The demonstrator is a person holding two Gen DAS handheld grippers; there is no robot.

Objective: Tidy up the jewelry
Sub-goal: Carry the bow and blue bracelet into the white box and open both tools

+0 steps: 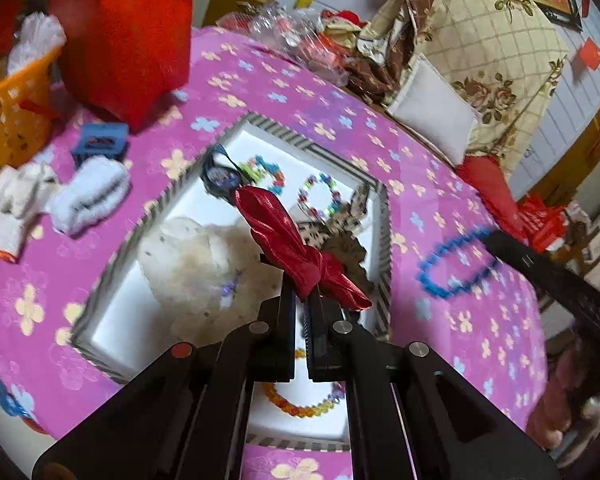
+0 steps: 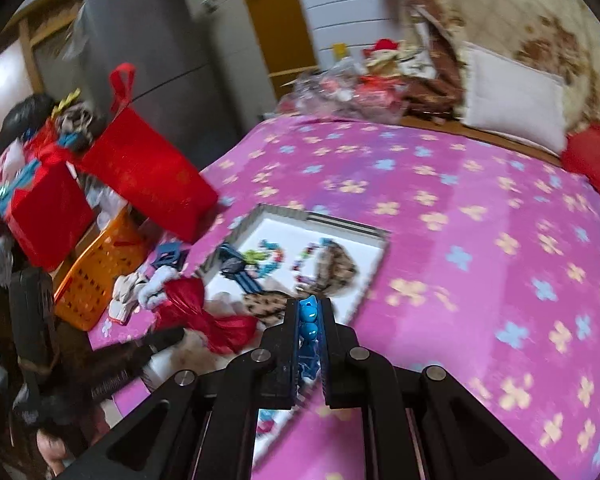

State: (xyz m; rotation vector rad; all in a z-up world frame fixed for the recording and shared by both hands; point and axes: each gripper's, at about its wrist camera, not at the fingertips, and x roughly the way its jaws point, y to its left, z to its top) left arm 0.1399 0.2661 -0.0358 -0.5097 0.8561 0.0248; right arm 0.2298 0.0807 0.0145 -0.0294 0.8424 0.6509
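Note:
My left gripper (image 1: pixel 302 294) is shut on a red satin bow (image 1: pixel 288 240) and holds it above a white tray with a striped rim (image 1: pixel 112 264). The tray holds a dark watch (image 1: pixel 220 176), two multicoloured bead bracelets (image 1: pixel 320 196), a leopard-print hair piece (image 1: pixel 340 236), a white fluffy piece (image 1: pixel 200 256) and an orange bead bracelet (image 1: pixel 296 404). My right gripper (image 2: pixel 309 312) is shut on a blue bead bracelet (image 2: pixel 308 316), which hangs as a loop to the right of the tray in the left wrist view (image 1: pixel 456 264). The bow (image 2: pixel 204 316) and tray (image 2: pixel 376 256) also show in the right wrist view.
The tray lies on a pink flowered cloth (image 1: pixel 340 120). A red gift bag (image 1: pixel 132 40), an orange basket (image 1: pixel 12 116), white socks (image 1: pixel 88 196) and a small blue box (image 1: pixel 100 144) sit to the left. Pillows (image 1: pixel 436 116) and clutter lie at the far edge.

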